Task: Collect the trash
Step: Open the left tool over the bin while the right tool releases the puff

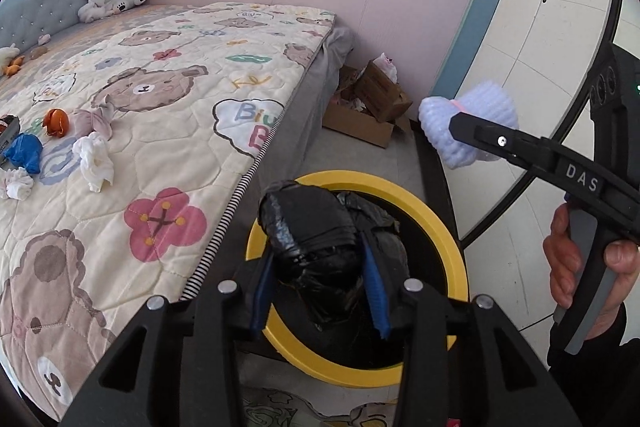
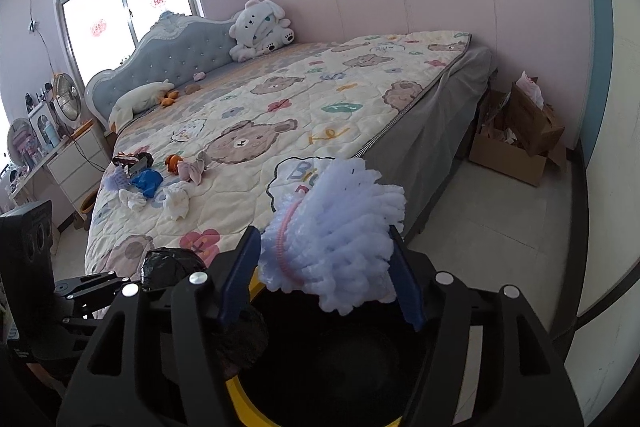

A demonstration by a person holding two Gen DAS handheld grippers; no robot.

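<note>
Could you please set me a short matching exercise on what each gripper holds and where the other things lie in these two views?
Things:
1. black plastic bag bundle
2. fluffy lilac foam net
3. crumpled white tissue
4. cardboard box

Places:
A. on the floor by the pink wall, past the foot of the bed
B. between the right gripper fingers
C. between the left gripper fingers, over the yellow-rimmed bin
D. lying on the bear-print quilt

Pairs: 1-C, 2-B, 3-D, 4-A
</note>
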